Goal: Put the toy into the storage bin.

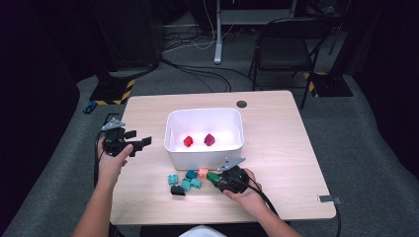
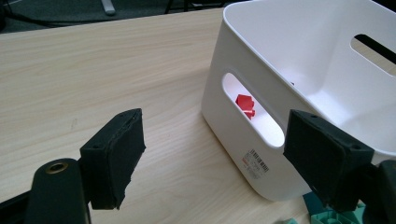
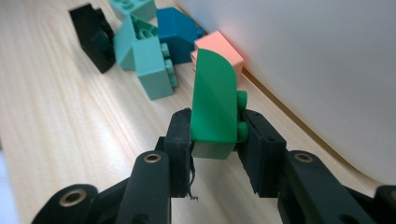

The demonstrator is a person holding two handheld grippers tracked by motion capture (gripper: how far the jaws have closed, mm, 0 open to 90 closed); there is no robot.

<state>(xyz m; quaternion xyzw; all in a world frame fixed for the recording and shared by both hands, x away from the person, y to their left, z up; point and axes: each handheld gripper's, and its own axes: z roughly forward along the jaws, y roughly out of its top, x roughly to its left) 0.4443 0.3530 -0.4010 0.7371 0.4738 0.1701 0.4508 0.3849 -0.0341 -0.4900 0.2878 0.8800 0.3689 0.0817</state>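
**Sorting blocks into the bin: early going**

Two red blocks (image 1: 198, 140) are lying in the white bin (image 1: 204, 154). The right claw (image 3: 215, 140) is pinching a green block (image 3: 214, 107) just above the table (image 1: 276, 148), beside the bin's front wall. The left claw (image 2: 212, 156) is hovering wide open, empty. About six blocks are waiting in the pile (image 1: 186, 181), judging by the layout.

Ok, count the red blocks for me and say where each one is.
2. Both lie inside the white bin: one red block left of centre, the other right beside it, apart. The bin's near wall could hide more.
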